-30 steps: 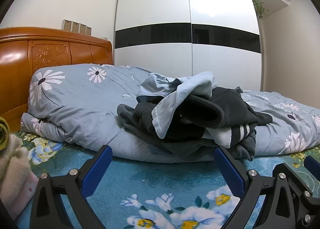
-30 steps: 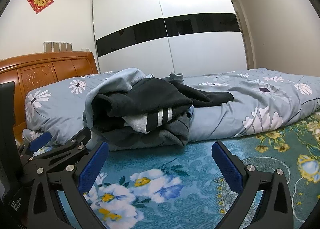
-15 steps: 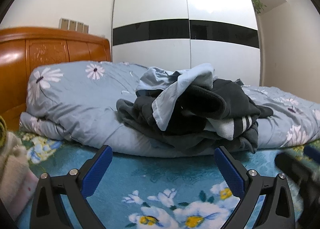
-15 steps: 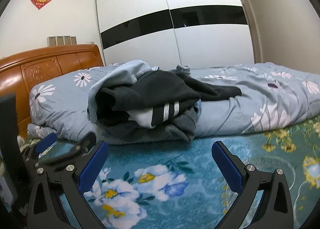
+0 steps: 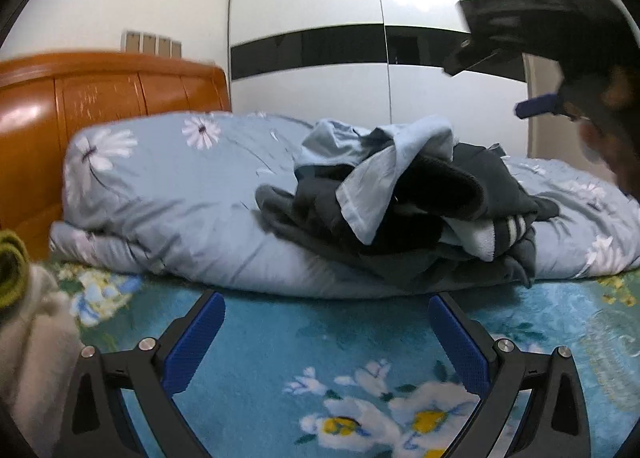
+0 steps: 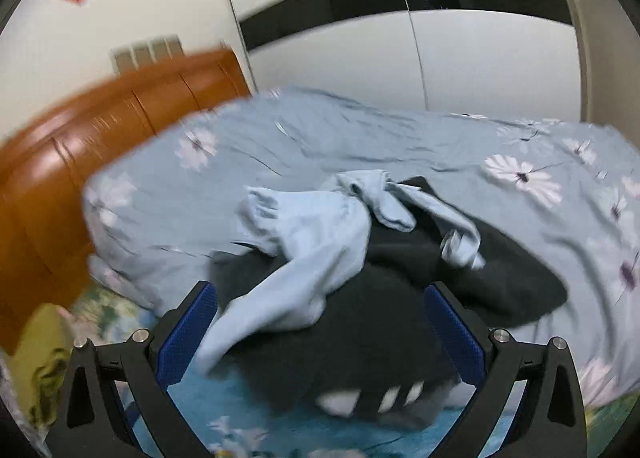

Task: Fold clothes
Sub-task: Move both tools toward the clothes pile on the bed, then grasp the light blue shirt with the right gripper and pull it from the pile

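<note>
A heap of clothes lies on a folded grey-blue floral duvet: a light blue garment draped over dark grey and black garments, one with white stripes. My left gripper is open and empty, low over the teal floral bedspread, short of the heap. My right gripper is open and empty, raised just above the heap, with the clothes between its fingers' line of sight. It also shows at the upper right of the left wrist view.
A wooden headboard stands at the left. A white wardrobe with a black band fills the back wall. Cream and green cloth lies at the left edge of the bed.
My right gripper has risen from the bedspread and moved forward over the heap, tilting down. My left gripper has edged a little closer to the duvet.
</note>
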Available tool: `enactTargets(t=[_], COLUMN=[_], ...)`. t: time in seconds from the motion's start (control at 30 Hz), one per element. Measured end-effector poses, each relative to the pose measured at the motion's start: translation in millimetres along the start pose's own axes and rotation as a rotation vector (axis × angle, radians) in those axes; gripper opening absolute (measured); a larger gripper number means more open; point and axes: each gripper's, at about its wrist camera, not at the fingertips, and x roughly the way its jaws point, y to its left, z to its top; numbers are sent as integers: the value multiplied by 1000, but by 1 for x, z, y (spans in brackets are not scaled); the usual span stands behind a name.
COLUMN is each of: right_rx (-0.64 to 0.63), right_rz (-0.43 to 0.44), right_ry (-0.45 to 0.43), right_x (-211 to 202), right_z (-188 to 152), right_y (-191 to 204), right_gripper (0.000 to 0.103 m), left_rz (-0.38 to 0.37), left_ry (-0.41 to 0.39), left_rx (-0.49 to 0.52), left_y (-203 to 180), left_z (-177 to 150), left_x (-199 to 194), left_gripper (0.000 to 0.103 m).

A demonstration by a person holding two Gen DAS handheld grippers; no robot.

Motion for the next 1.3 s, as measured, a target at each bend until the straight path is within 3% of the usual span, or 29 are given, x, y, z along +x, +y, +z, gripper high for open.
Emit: enactTargets(t=[0.1, 0.2, 0.27, 0.37, 0.4, 0.43, 0.5, 0.63, 0.73, 0.83, 1.0, 1.13, 1.23, 1.3], right_rx=[35, 67, 83, 66, 77, 106, 192, 163, 125, 61, 58, 104, 109, 122], right_rz=[-5, -24, -17, -50, -86, -109, -102, -136, -117, -103, -136, -162, -166, -151], right_ry=[43, 90, 119, 166, 199, 226, 222, 124, 17, -68, -165, -197, -183, -162], right_x=[23, 52, 67, 80, 87, 90, 83, 35, -28, -100, -208, -280, -309, -317], right_z=[13, 16, 13, 8, 5, 2, 0, 21, 39, 33, -9, -57, -102, -139], right_y=[-1, 0, 6, 17, 16, 12, 1, -3, 0, 10, 2, -7, -10, -8], right_gripper=[103, 101, 91, 47, 41, 23, 9, 7, 7, 7, 7, 7, 7, 7], left_rz=[-63, -65, -55, -43, -41, -40, -40, -35, -31, -34, -79, -186, -233, -262], left_ry=[17, 15, -2, -20, -22, -23, -28, -34, -43, -57, -103, -145, -169, -143], left_rx=[-39, -36, -29, -28, -33, -37, -43, -42, -36, -36, -59, -49, -18, 3], left_y=[4, 4, 5, 10, 12, 14, 19, 23, 24, 26, 29, 21, 11, 4], left_z=[0, 3, 4, 4, 5, 5, 6, 9, 12, 19, 34, 50, 55, 53], left_x=[-3, -7, -8, -9, -9, -10, -11, -13, -16, -24, -48, -78, -103, -114], left_gripper=[103, 103, 103, 103, 103, 103, 103, 103, 103, 103, 103, 103, 103, 103])
